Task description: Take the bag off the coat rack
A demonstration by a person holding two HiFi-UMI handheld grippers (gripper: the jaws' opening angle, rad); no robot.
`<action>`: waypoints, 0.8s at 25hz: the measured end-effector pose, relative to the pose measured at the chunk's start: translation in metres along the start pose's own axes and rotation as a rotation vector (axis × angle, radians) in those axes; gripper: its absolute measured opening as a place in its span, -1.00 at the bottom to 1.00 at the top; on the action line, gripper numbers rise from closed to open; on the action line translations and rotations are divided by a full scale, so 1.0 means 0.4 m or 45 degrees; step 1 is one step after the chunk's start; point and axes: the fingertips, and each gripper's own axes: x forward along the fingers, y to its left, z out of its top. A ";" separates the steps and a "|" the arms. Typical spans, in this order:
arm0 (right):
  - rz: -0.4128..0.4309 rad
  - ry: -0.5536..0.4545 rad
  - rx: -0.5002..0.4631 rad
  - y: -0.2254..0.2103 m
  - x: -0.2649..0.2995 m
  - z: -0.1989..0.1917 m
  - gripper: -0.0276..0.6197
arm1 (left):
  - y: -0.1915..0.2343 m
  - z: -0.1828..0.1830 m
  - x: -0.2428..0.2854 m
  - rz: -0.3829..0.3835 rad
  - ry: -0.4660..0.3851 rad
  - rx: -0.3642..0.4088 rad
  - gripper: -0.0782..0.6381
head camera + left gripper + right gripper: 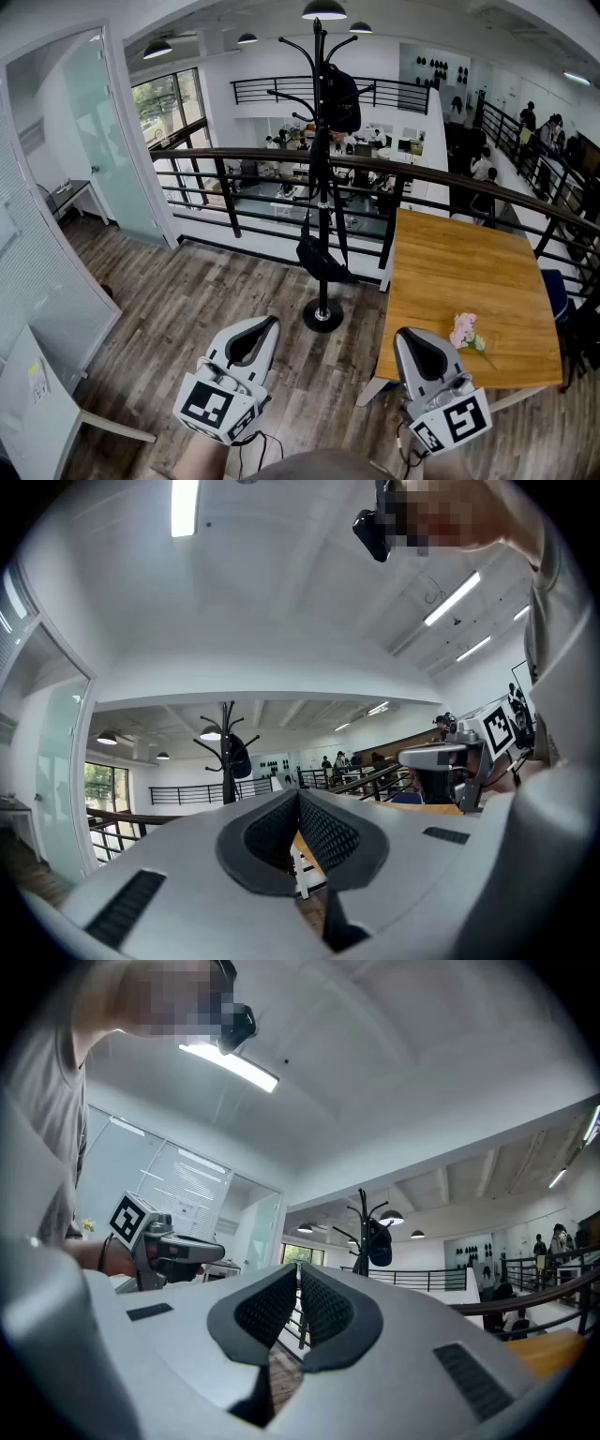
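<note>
A black coat rack (322, 187) stands on the wood floor in front of the railing. A dark bag (341, 98) hangs from its upper hooks, and a second black bag (322, 258) hangs low on the pole. My left gripper (270, 322) and right gripper (401, 334) are held low and well short of the rack, both shut and empty. In the left gripper view the shut left gripper (298, 794) points toward the rack (227, 752) and the upper bag (240, 758). From the right gripper (298, 1269) the rack (362, 1232) and bag (379, 1241) look far off.
A wooden table (469, 281) with pink flowers (465, 331) stands to the right of the rack, close to my right gripper. A dark railing (234, 159) runs behind the rack. A glass partition (94, 141) is at the left, and a blue chair (555, 291) is beyond the table.
</note>
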 end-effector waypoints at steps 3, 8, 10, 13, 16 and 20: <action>0.032 -0.027 0.034 -0.007 -0.007 0.009 -0.80 | -0.013 0.004 0.012 0.006 0.003 -0.006 -0.73; 0.050 -0.023 0.046 -0.031 -0.019 -0.006 -0.80 | -0.049 -0.014 0.038 -0.020 0.026 -0.039 -0.73; 0.056 -0.012 0.049 -0.043 -0.027 -0.017 -0.80 | -0.061 -0.013 0.046 -0.007 0.009 -0.053 -0.73; 0.084 0.005 0.057 -0.058 -0.036 -0.033 -0.80 | -0.076 -0.018 0.060 0.031 0.003 -0.059 -0.73; 0.106 0.004 0.076 -0.081 -0.045 -0.048 -0.80 | -0.085 -0.025 0.078 0.090 -0.005 -0.072 -0.73; 0.117 0.005 0.104 -0.112 -0.059 -0.068 -0.38 | -0.077 -0.027 0.088 0.199 -0.026 -0.121 -0.19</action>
